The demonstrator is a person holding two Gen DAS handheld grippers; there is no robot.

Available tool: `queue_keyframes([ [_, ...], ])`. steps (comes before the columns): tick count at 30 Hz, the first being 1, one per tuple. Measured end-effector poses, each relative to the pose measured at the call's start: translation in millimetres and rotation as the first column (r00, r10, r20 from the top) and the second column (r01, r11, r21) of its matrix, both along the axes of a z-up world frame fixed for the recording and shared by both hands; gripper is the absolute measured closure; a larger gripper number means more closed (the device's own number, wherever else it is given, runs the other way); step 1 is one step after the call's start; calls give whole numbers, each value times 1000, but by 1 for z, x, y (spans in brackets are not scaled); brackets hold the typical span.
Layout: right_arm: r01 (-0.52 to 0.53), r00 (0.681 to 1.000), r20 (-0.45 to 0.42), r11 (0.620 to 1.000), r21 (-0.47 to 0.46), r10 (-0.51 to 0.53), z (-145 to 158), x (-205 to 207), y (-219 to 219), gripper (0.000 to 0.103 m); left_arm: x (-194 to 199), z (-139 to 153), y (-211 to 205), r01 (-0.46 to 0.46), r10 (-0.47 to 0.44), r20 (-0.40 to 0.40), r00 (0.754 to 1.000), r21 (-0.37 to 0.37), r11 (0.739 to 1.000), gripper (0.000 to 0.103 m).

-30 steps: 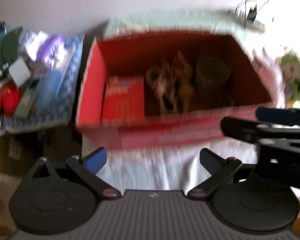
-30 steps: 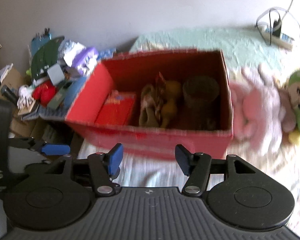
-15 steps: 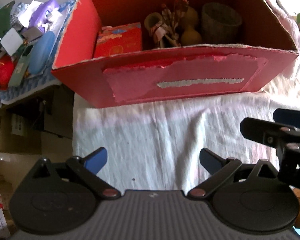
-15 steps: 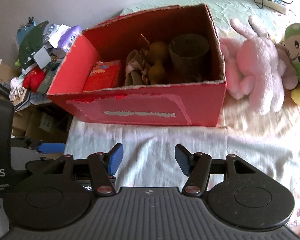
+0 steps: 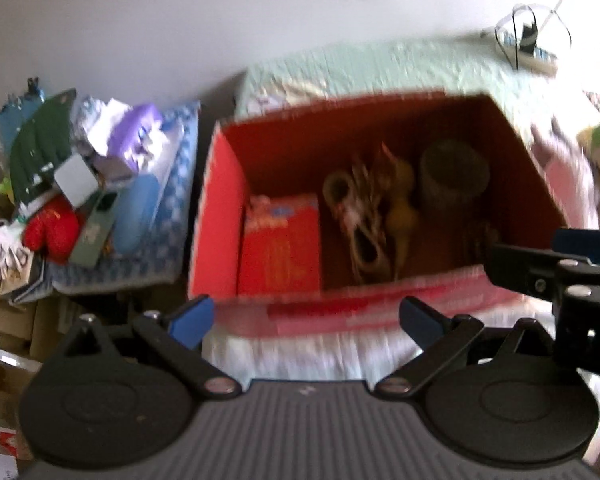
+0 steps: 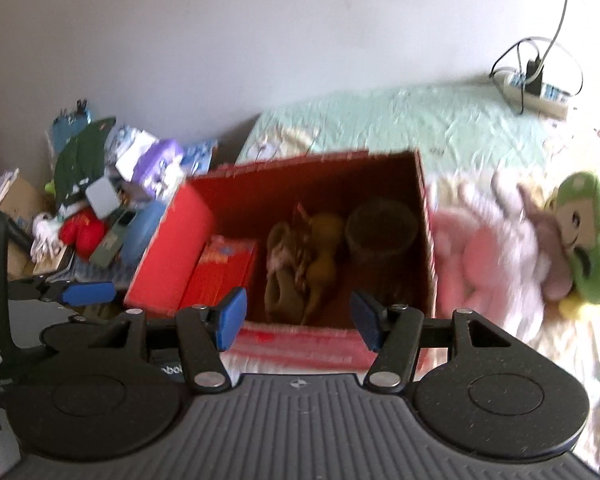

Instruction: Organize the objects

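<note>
Both grippers empty, jaws wide apart, over open red cardboard box point(image 6: 172, 256).
Right gripper point(image 6: 298, 318): box dead ahead, part-filled; pink plush rabbit point(image 6: 488, 256) to its right, still out. Left gripper point(image 5: 306, 320) likewise.

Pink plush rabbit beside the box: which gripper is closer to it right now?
Right. The right gripper hangs at the red box's front, the pink plush rabbit just off its right finger. The left gripper sits further left.
</note>
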State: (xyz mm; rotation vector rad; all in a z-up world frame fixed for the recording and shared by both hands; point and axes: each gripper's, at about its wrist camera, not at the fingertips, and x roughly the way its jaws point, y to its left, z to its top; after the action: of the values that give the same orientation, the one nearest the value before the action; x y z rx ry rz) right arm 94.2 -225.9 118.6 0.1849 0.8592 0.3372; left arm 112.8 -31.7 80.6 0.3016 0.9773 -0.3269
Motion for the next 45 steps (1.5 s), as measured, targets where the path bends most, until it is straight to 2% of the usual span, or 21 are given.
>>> queue_keyframes([
  [6,24,998,56,999,-45,-21,1,11,3,42,22,11,-2,-32,34,58,998,-29,999,4],
  [11,56,997,49,997,-49,-53,-4,22,5,42,34,12,-4,-44,46,90,995,-28,999,4],
  [28,111,993,41,990,-85,-108,-18,49,14,41,55,-5,-7,-39,46,128,991,-54,998,4],
  [42,115,993,14,987,-117,-114,-39,60,19,41,69,-31,-6,-56,63,84,994,-87,995,5],
  [45,108,994,12,987,-117,-107,-41,61,20,41,72,-39,-3,-53,58,47,997,-104,993,6],
])
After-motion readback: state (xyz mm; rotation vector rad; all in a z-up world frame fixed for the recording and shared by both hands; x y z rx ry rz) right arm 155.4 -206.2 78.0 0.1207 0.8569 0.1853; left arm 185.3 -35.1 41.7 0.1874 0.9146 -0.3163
